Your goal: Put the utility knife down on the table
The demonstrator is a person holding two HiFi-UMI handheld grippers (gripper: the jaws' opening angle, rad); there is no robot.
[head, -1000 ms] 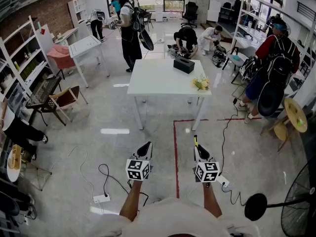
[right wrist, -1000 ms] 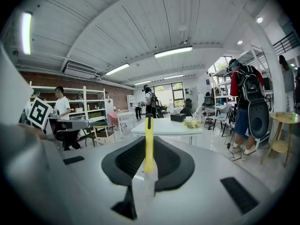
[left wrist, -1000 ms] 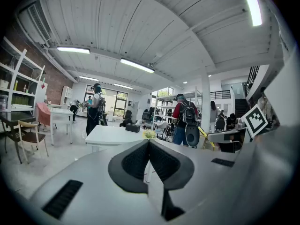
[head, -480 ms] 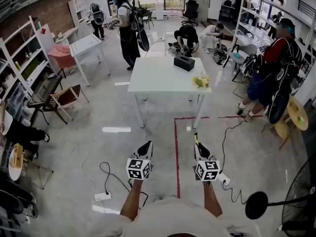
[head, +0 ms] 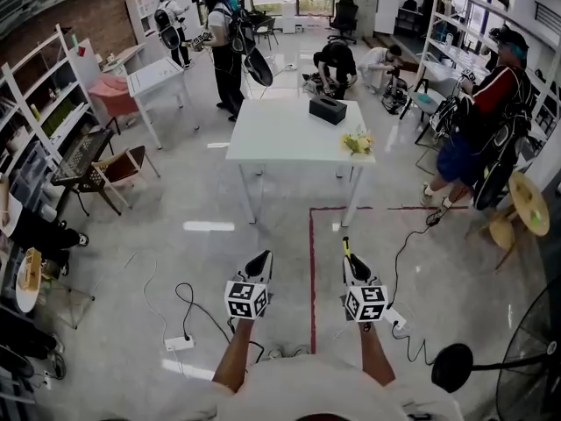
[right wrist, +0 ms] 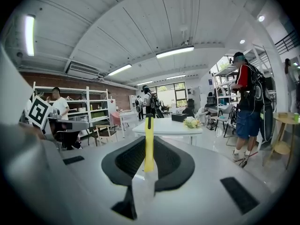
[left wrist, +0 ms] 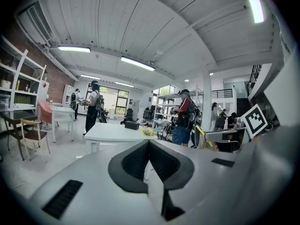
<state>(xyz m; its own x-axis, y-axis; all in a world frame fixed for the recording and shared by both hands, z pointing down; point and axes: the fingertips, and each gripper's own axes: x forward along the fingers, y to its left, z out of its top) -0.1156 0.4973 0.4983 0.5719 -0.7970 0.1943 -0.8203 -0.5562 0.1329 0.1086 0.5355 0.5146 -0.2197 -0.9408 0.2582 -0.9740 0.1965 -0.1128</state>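
Utility knife (right wrist: 148,142), clamped in the right gripper (head: 349,261), points its long axis at the white table (head: 280,139), well apart toward twelve o'clock. The left gripper (head: 259,264) is clenched on nothing.

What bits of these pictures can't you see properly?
- Blade of the utility knife: too small in the head view; in the right gripper view the pads of the right gripper cover its near end.
- What the black box on the white table is: too small in every view.
- Hands: head view, marker cubes hide them.
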